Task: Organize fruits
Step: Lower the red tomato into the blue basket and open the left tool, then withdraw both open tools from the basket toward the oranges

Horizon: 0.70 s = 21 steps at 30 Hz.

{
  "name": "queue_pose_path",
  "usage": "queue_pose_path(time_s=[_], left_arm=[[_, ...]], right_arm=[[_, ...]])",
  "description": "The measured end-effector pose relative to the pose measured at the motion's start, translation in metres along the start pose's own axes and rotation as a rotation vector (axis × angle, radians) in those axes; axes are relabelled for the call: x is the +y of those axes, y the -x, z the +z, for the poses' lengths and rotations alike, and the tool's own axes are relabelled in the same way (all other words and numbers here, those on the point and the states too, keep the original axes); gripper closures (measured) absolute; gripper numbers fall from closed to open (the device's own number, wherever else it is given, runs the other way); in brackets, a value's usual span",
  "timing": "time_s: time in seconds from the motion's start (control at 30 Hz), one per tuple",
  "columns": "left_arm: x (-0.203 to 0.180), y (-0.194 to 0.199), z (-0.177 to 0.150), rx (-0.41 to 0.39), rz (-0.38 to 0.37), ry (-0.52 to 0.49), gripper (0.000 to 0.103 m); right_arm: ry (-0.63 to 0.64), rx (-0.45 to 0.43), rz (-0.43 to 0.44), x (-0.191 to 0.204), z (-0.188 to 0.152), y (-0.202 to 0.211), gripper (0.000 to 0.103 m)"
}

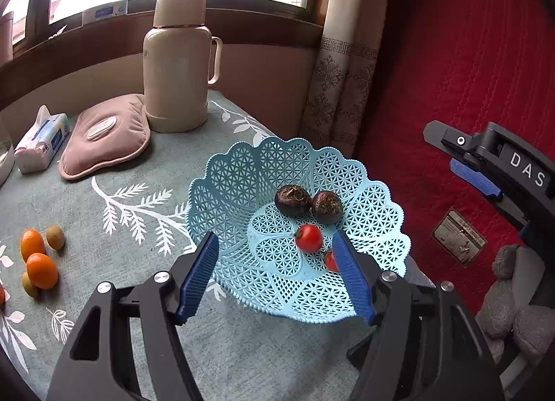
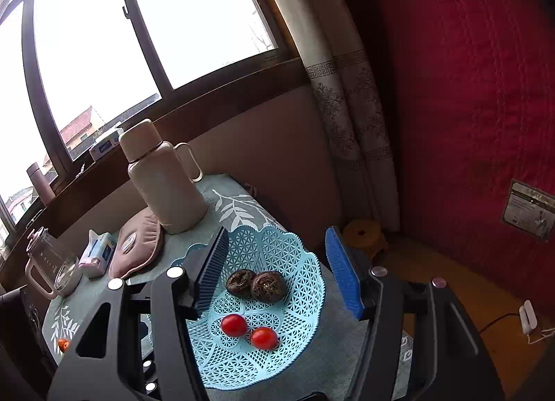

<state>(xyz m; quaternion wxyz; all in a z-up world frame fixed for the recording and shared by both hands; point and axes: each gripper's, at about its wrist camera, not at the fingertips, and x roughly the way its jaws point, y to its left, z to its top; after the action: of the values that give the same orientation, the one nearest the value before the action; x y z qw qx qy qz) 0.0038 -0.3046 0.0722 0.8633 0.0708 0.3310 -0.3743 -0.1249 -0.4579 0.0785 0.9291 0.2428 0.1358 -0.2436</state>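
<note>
A light-blue lattice basket (image 1: 242,175) (image 2: 301,255) stands at the table's right end. In it lie two dark brown round fruits (image 1: 293,199) (image 2: 239,283) and two red cherry tomatoes (image 1: 308,237) (image 2: 234,324). My left gripper (image 1: 275,237) hangs open over the basket's near side. One tomato lies between its fingers, untouched; the other is half hidden behind the right finger. My right gripper (image 2: 277,232) is open and empty above the basket. Two small oranges (image 1: 41,269) and small brown-green fruits (image 1: 55,237) lie on the tablecloth at left.
A cream thermos (image 1: 177,64), a pink hot-water bag (image 1: 104,137) and a tissue pack (image 1: 41,144) sit at the back of the table, a glass jug (image 2: 52,265) further left. Right of the table are a curtain, a red quilted cover (image 1: 468,71) and a grey soft toy (image 1: 510,314).
</note>
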Motion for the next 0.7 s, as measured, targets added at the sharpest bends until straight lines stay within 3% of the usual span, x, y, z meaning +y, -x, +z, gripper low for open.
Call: queue_pose_path(time_s=[0.07,0.2,0.7], left_arm=[[0.004,0.004,0.001,-0.015,0.020,0.006,0.018],[0.015,0.009,0.001,-0.030,0.081,0.026,0.012],[0.030,0.031,0.000,-0.056,0.168,0.069,0.011]], right_arm=[[-0.003,0.002,0.000,0.000,-0.001,-0.001,0.038],[-0.010,-0.009,0.007,0.001,-0.002,0.001,0.032],[-0.040,-0.043,0.057,-0.001,0.003,0.017,0.024]])
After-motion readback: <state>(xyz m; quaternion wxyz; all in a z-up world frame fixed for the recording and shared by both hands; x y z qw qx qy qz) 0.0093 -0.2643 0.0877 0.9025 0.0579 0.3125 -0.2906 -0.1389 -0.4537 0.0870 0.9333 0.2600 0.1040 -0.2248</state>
